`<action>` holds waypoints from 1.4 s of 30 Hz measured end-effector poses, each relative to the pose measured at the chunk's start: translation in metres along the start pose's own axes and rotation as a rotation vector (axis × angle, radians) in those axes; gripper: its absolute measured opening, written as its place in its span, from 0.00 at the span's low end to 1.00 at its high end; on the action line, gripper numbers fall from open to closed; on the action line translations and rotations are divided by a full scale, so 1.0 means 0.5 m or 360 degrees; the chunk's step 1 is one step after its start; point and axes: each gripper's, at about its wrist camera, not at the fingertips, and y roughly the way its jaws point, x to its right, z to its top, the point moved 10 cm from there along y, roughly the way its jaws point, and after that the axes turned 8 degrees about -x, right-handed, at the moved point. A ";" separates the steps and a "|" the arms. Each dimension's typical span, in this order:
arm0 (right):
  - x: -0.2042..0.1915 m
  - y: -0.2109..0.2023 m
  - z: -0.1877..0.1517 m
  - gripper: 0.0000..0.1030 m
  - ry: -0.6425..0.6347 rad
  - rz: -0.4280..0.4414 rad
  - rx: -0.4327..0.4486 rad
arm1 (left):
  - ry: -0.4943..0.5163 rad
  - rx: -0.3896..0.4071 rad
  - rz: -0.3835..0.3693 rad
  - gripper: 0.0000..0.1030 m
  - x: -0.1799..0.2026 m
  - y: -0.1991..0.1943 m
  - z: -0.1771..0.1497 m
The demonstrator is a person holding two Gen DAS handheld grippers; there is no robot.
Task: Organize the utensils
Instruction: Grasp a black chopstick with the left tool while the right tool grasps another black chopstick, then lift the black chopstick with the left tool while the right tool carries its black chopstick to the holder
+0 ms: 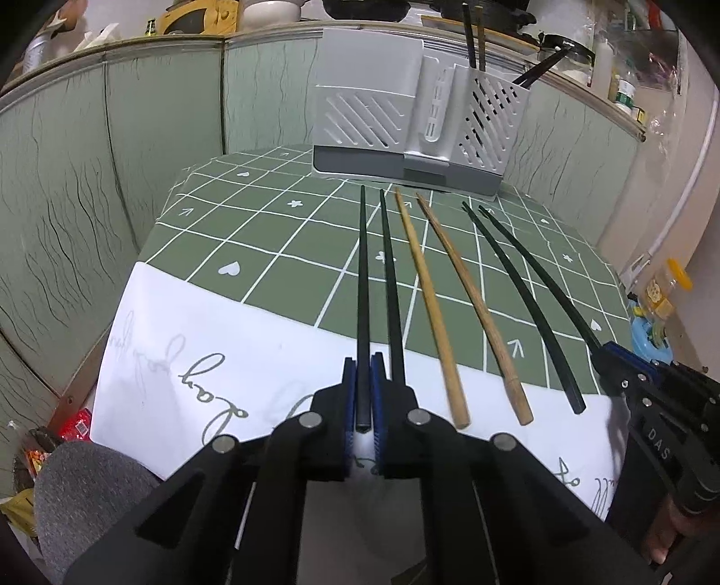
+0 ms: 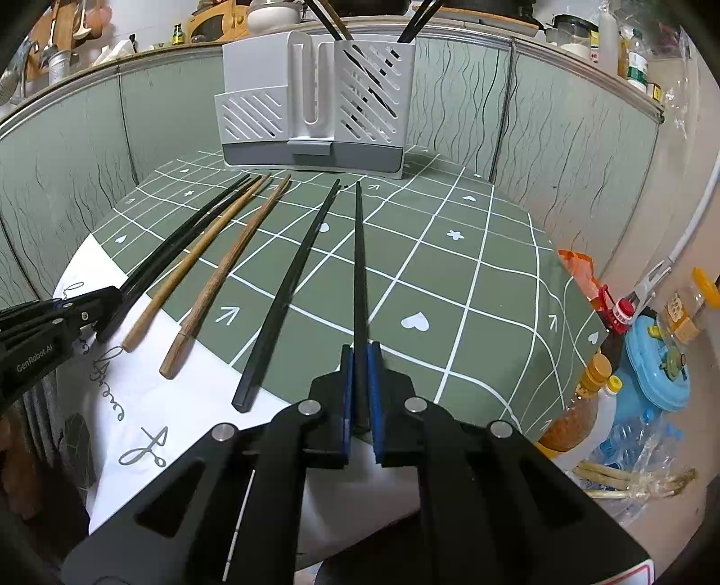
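the black chopstick (image 1: 363,288) at the far left of the row is clenched between the blue pads of my left tool (image 1: 364,360), gripped near its thick end, its tip pointing away toward the grey utensil holder (image 1: 405,112) at the back of the bench (image 1: 270,252). just to the right of that tool lies its black partner (image 1: 390,279), flat on the cloth and nearly touching the held one.

my right tool (image 2: 360,351) is likewise closed tight on the black chopstick (image 2: 360,270) at the far right of the row, also held near its thick end and aimed at the holder. just left of this tool lies a second black chopstick (image 2: 288,297), loose on the cloth.

between my two tools lie two brown wooden chopsticks (image 1: 432,306), side by side but apart, thick ends toward me.

all six sticks fan out from the holder's foot toward me, crossing from the green checked cloth (image 2: 450,270) onto its white lettered border (image 1: 202,342). the holder stands upright beyond both tools, with a few dark chopsticks (image 2: 418,20) already standing in its taller slotted compartment. off to the right of my right tool, beyond the bench edge, stand bottles (image 2: 589,405) and a blue container (image 2: 661,373).
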 end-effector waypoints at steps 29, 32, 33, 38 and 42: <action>0.011 -0.079 0.046 0.06 0.0070 0.0063 0.0127 | -0.0006 0.0086 0.0022 0.08 -0.019 -0.070 0.038; 0.012 -0.096 0.056 0.06 0.0074 0.0070 0.0154 | -0.0006 0.0100 0.0022 0.08 -0.016 -0.082 0.047; 0.011 -0.103 0.060 0.06 0.0076 0.0074 0.0163 | -0.0005 0.0105 0.0028 0.08 -0.017 -0.086 0.051; 0.012 -0.136 0.079 0.06 0.0084 0.0084 0.0209 | 0.0003 0.0133 0.0021 0.08 -0.012 -0.108 0.065; 0.012 -0.164 0.098 0.06 0.0088 0.0094 0.0251 | 0.0018 0.0159 0.0013 0.08 -0.008 -0.131 0.081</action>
